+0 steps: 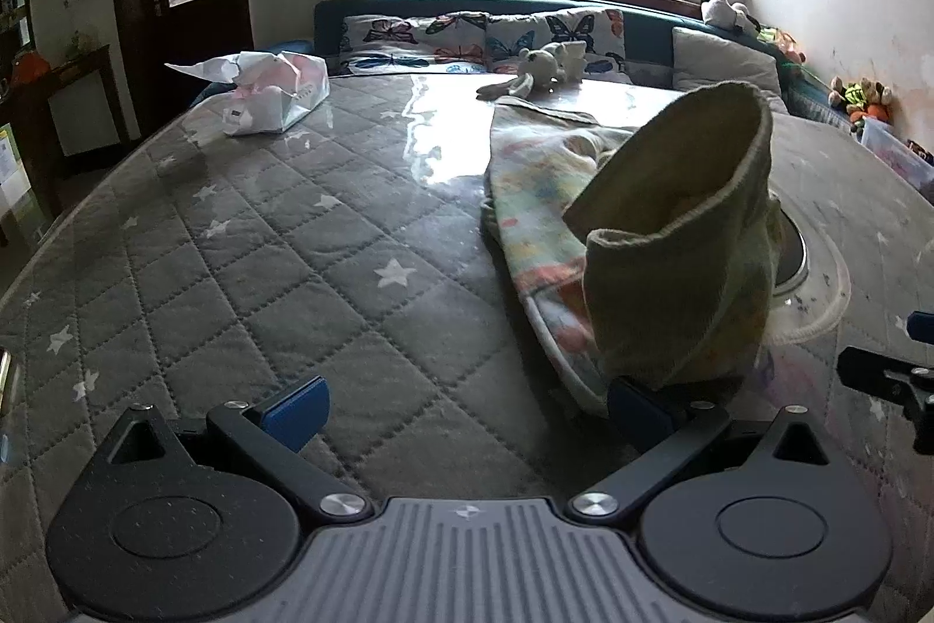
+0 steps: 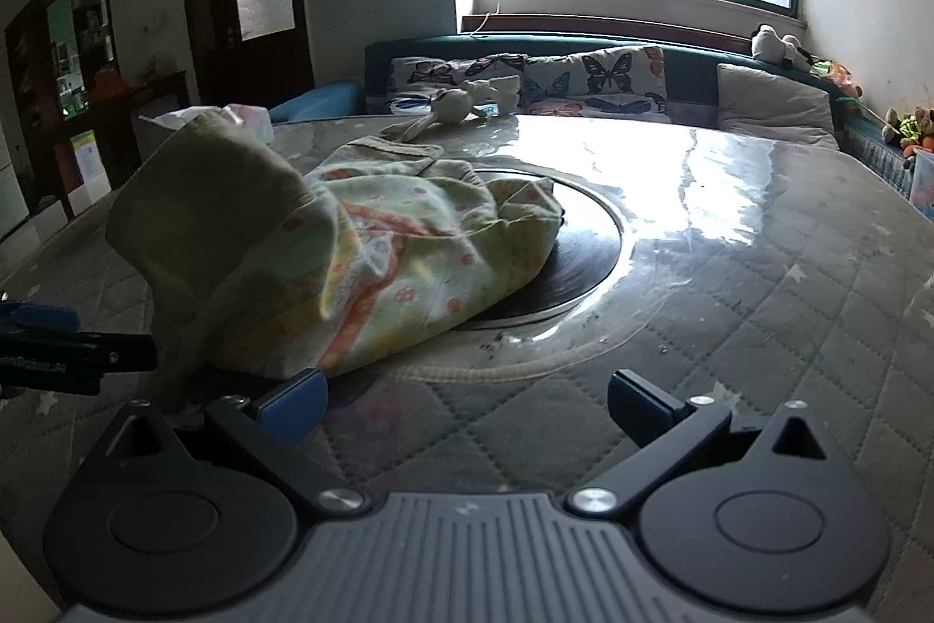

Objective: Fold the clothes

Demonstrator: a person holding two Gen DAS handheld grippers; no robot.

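Garments: we are counting one, a pale printed garment [image 2: 408, 237] with an olive cuff [image 1: 689, 237], and it is lying bunched on the quilted table cover [image 1: 262, 272].
Landmark: we are taking the dark round inset [image 2: 589, 249] in the table top as reference; the garment is lying across the inset's left part as the right wrist view shows it.
Grippers: we are counting two. The left gripper [image 1: 467, 407] is standing with both blue pads spread wide and gripping nothing; the cuff is rearing up just beyond its right pad [image 1: 633, 410]. The right gripper [image 2: 467, 404] is likewise standing wide apart and empty, on the near side of the inset, its left pad [image 2: 295, 404] just at the garment's near edge.
Cushions: we are counting two butterfly-print cushions [image 1: 467, 36] and one plain cushion [image 1: 724, 59], all beyond the inset.
Other items: one tissue pack [image 1: 274, 97] far left of the inset; one knitted soft toy [image 1: 534, 71] beyond it.
Hidden: the garment is covering part of the inset; we cannot tell whether the cuff is touching the left gripper's right pad. The toys [image 1: 864, 97] at the right wall are too small to count.
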